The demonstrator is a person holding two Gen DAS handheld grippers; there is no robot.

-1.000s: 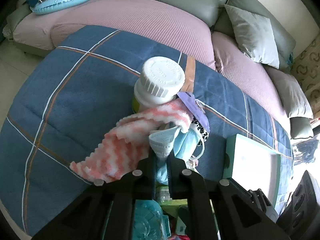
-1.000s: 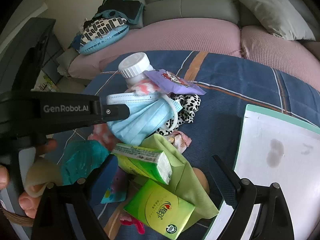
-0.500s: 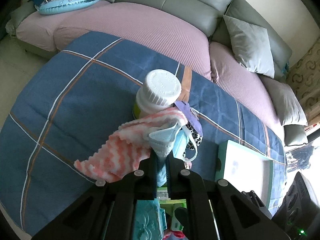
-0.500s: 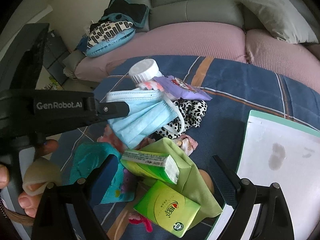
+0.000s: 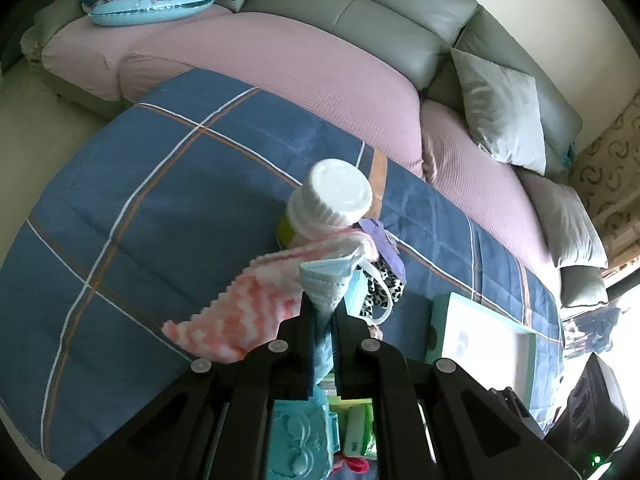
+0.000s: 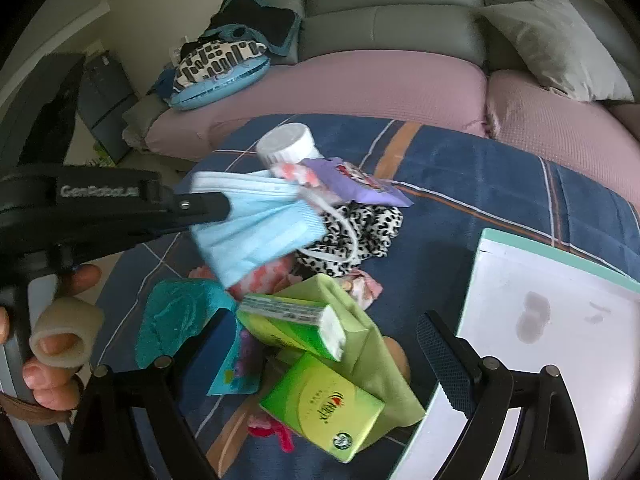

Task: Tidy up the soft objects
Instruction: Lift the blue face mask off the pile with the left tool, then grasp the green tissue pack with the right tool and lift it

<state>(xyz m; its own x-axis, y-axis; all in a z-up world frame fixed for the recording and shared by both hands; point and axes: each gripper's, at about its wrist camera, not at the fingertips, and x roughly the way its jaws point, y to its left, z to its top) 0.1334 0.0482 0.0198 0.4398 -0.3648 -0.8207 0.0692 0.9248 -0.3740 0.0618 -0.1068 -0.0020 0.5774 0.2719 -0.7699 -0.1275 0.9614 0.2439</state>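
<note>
Clutter covers the near part of a blue checked cloth (image 5: 152,184) spread in front of a grey sofa with pink seat covers (image 5: 304,60). Its jaws clamped on one edge of a light blue face mask (image 6: 260,232), the left gripper (image 5: 324,312) holds the mask in the air above the pile, the white ear loop dangling beneath. Under the mask lie a pink and white zigzag cloth (image 5: 240,312), a black and white spotted fabric (image 6: 360,232) and a purple packet (image 6: 356,184), all beside an upright bottle with a white cap (image 5: 338,194). Nearer the right camera sit two green tissue packs (image 6: 320,404), a green cloth (image 6: 360,332) and a teal towel (image 6: 176,320). The right gripper (image 6: 320,344) hovers over these with its jaws wide and nothing between them. A white tray with a green rim (image 6: 560,256) rests on the cloth at the right, apart from the pile.
</note>
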